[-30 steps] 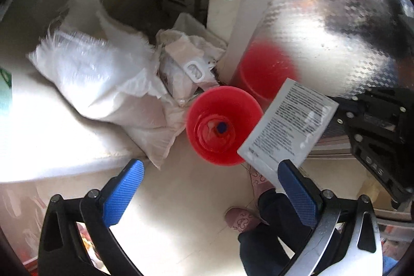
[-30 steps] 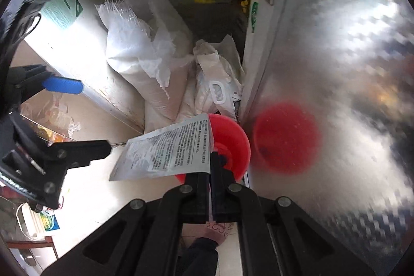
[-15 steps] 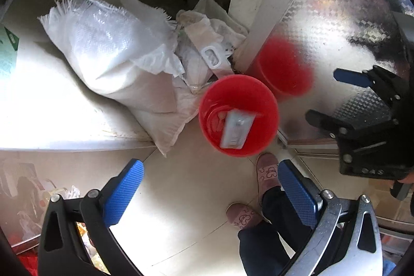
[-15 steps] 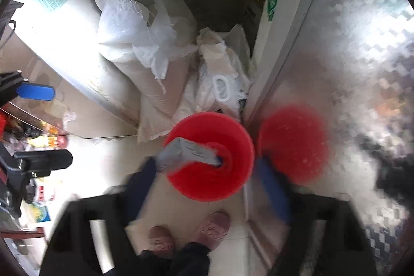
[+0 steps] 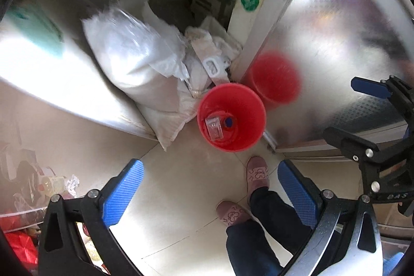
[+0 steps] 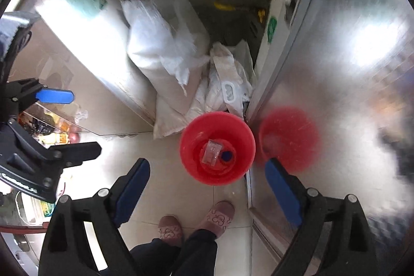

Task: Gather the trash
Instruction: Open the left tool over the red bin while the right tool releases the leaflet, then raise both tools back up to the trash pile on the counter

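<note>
Where the right gripper (image 6: 207, 172) was clamped on the packet a second ago, its jaws now spread, still widening, nothing between | left gripper (image 5: 211, 185) apart, empty | red bin (image 6: 240, 128) on floor beside metal door (image 6: 336, 69) | packet (image 6: 212, 152) lies inside bin; print unreadable, sacks (image 6: 165, 48) blurred.

Home kitchen corner (slippers (image 6: 218, 217), sacks (image 5: 134, 64))
</note>
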Tool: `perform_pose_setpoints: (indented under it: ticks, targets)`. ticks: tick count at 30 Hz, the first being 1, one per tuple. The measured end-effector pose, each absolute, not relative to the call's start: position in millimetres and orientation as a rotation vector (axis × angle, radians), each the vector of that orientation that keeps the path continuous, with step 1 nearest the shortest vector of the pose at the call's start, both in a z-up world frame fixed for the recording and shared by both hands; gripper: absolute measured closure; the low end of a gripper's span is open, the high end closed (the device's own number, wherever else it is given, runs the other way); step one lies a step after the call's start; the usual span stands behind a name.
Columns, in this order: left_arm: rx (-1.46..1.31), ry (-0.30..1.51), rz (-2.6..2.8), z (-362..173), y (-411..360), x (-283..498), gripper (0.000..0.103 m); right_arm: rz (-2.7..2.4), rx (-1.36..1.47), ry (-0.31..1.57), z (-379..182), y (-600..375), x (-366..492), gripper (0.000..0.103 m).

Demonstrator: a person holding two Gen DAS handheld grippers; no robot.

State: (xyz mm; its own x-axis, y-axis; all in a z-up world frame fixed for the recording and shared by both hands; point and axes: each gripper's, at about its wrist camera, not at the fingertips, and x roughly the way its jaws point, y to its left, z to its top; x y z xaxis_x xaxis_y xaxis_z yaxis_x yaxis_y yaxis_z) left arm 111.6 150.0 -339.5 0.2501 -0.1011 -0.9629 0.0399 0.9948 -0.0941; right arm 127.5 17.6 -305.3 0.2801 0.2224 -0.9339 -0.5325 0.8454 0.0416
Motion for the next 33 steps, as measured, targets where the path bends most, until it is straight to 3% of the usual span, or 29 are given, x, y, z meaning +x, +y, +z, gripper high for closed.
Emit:
perform_pose_setpoints:
  ticks: [2,17,33]
  targets:
    - [-0.067,1.286,-0.084,-313,153,102,0.000,0.529,-0.308,1.157,-279,20,119,0.007]
    - [-0.044,1.090,-0.071,-136,153,76,0.000,0.578,-0.336,0.983,-116,22,99,0.000]
    - [-0.061,1.008,-0.191,-52,121,192,0.000,0.440,-0.275,0.901,-46,-38,196,0.000]
